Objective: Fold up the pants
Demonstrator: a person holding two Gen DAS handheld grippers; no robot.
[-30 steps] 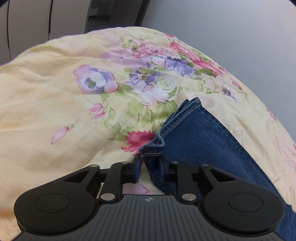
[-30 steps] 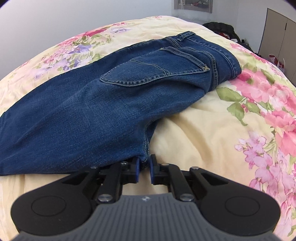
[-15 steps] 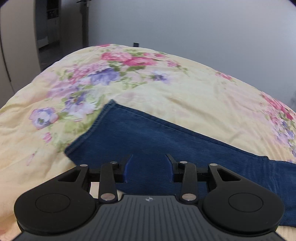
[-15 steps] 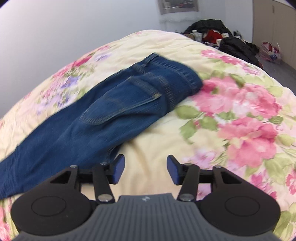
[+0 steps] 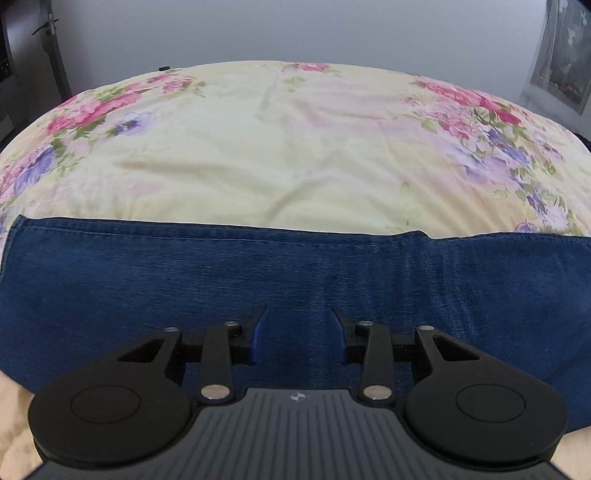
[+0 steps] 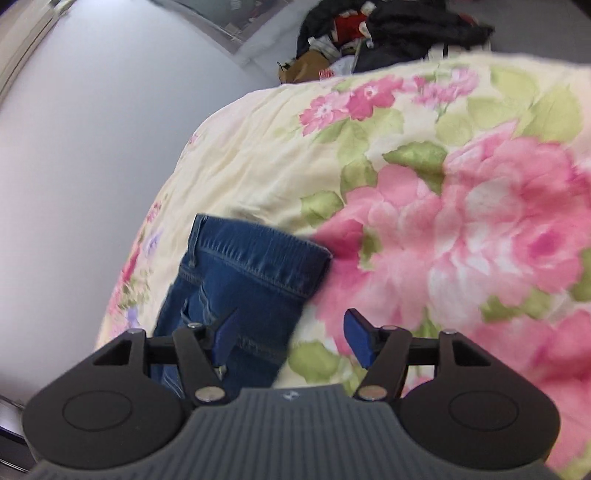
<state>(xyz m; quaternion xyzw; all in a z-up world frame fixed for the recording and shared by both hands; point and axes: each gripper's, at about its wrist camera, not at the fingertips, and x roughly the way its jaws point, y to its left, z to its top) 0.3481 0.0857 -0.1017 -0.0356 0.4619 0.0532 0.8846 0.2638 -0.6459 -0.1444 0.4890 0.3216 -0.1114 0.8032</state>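
Note:
Blue denim pants (image 5: 295,273) lie flat on the floral bedspread (image 5: 295,147), folded lengthwise with the legs stacked, running left to right across the left wrist view. My left gripper (image 5: 298,325) is open and empty, hovering over the middle of the leg. In the right wrist view the waistband end of the pants (image 6: 255,258) shows, with a back pocket. My right gripper (image 6: 290,328) is open and empty above the waist end, its left finger over the denim and its right finger over the bedspread (image 6: 461,221).
A grey wall (image 5: 295,29) stands behind the bed. A pile of dark clothes and bags (image 6: 384,33) lies on the floor beyond the bed's far end. A door with a handle (image 5: 48,29) is at the far left.
Both grippers have let go of the pants and opened. The left moved from the leg hem to over the middle of the leg. The right swung toward the waistband end.

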